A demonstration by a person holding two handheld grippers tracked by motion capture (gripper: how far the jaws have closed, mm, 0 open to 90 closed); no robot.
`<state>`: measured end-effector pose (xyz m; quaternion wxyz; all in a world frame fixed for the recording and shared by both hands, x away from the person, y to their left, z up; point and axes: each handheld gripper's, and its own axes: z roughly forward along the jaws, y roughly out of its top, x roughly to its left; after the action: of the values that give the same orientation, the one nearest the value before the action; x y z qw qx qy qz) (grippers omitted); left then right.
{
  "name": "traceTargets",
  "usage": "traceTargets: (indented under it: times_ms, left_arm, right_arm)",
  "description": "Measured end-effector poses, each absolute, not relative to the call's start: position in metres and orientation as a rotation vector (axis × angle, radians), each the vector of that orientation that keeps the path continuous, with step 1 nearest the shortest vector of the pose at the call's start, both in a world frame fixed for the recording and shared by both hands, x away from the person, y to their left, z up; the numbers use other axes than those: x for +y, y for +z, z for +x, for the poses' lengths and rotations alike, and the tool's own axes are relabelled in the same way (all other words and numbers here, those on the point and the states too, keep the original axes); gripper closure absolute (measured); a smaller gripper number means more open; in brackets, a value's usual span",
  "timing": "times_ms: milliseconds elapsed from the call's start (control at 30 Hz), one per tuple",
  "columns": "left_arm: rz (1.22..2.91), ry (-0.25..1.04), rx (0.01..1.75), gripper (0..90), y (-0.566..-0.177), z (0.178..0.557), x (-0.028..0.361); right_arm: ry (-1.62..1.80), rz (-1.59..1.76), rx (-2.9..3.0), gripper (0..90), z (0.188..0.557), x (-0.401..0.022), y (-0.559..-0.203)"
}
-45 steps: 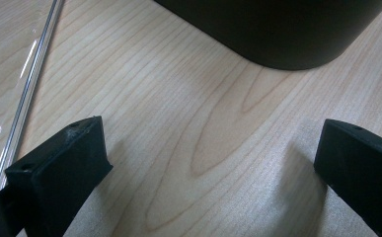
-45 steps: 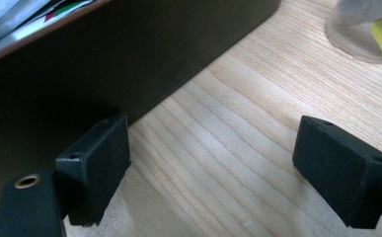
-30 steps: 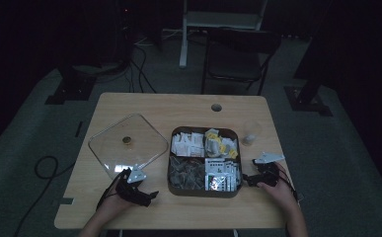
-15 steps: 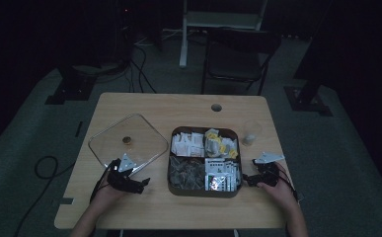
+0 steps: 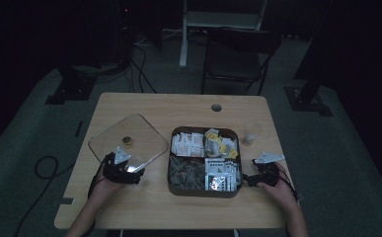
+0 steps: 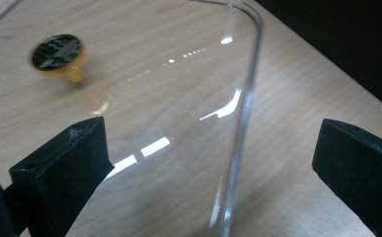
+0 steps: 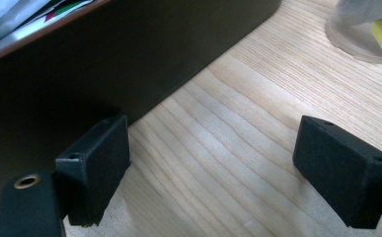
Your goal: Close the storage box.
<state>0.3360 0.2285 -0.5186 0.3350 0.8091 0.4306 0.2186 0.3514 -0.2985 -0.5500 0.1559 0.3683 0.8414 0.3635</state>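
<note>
A: Where's the glass lid [image 6: 178, 123]?

B: On the table, its edge between my left gripper [image 6: 213, 163] jaws, which gape wide, holding nothing. Knob at 11 o'clock. No readable writing.

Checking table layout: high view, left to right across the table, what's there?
Left tool → clear lid → compartment box → small clear cup → right tool.

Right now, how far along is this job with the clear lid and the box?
The clear lid already lies on the table beside the open box. The left gripper has its open jaws astride the lid's edge, not yet closed. The right gripper waits open by the box. Gripping and moving the lid probably remain.
</note>
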Motion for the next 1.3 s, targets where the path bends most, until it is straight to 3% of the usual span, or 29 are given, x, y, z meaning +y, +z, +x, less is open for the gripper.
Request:
traceTargets:
  times_ms: [500, 800, 867, 933, 967, 1033, 1300]
  left_arm:
    - [1.986, 0.678, 1.24, 4.5, -0.516, 0.365, 0.245]
    - [1.952, 0.644, 1.296, 7.1, -0.519, 0.39, 0.252]
    - [1.936, 0.65, 1.307, 16.8, -0.519, 0.396, 0.253]
    - [1.946, 0.644, 1.315, 17.5, -0.521, 0.402, 0.253]
    - [1.947, 0.653, 1.319, 23.2, -0.522, 0.405, 0.253]
    - [1.961, 0.648, 1.32, 24.6, -0.523, 0.41, 0.253]
    - [1.973, 0.632, 1.347, 44.3, -0.531, 0.423, 0.253]
  right_arm:
    - [1.042, 1.054, 2.409, 13.8, 0.351, -0.298, -0.55]
    - [1.042, 1.055, 2.408, 13.8, 0.351, -0.298, -0.55]
    - [1.042, 1.056, 2.408, 13.8, 0.351, -0.298, -0.55]
    - [1.042, 1.055, 2.408, 13.8, 0.351, -0.298, -0.55]
    - [1.042, 1.056, 2.408, 13.8, 0.351, -0.298, -0.55]
    - [1.043, 1.056, 2.408, 13.8, 0.351, -0.298, -0.55]
    - [1.043, 1.056, 2.408, 13.9, 0.351, -0.299, -0.55]
